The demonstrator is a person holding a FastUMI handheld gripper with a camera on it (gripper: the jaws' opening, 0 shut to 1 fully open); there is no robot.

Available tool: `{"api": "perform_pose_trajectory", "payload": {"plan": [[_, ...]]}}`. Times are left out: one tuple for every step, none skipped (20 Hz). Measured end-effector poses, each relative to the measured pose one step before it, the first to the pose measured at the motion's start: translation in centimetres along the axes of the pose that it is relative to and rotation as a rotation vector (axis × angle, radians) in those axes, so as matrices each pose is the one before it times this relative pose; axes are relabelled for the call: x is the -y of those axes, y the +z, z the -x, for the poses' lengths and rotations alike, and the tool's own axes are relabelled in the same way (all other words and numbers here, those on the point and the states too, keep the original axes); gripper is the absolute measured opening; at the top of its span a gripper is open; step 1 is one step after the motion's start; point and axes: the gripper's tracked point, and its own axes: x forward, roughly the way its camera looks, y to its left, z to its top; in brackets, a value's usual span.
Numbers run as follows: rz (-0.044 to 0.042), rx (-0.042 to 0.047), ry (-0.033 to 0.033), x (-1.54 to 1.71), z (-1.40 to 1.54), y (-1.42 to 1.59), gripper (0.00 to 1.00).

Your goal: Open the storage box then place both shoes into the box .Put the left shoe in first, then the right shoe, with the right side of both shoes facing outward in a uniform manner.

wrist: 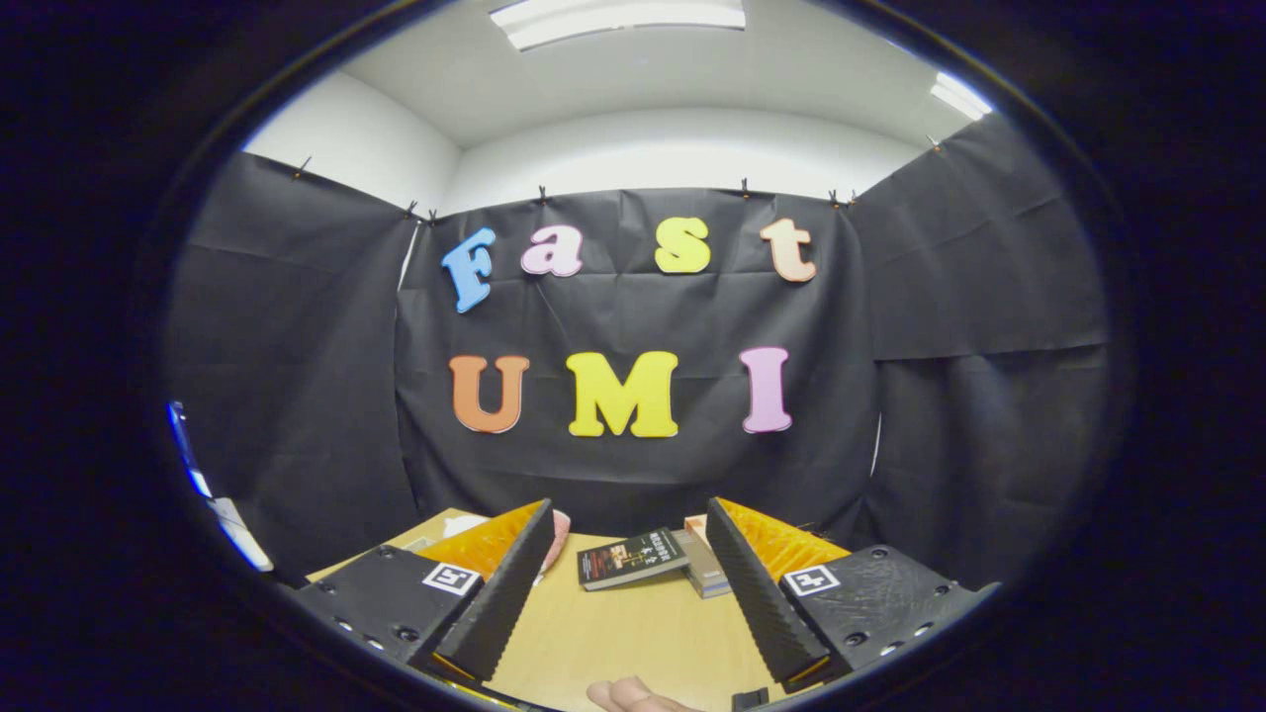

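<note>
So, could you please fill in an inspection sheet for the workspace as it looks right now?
Surface: light wooden table, bare between the fingers.
Job's things: a pink item peeks from behind one finger, too hidden to tell what it is.
Clutter: a dark book beyond the fingers, lying against a stack of books; a fingertip at the table's near edge.
Grippers: gripper open, fingers spread wide, holding nothing.
Cables: nothing seen.
Surroundings: black cloth wall, white ceiling with lights.
</note>
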Motion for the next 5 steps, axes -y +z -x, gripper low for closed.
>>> {"api": "perform_pose_trajectory", "payload": {"plan": [[-0.02198, -0.00811, 0.00419, -0.414, -0.315, -0.318, 0.95], [-0.02117, -0.00527, 0.00286, -0.326, -0.252, -0.135, 0.95], [-0.01483, -0.00076, 0.00012, 0.152, -0.233, -0.1, 0.95], [-0.00235, 0.00273, -0.00027, -0.046, -0.317, -0.083, 0.95], [0.00333, -0.00251, -0.006, 0.211, -0.273, -0.343, 0.95]]}}
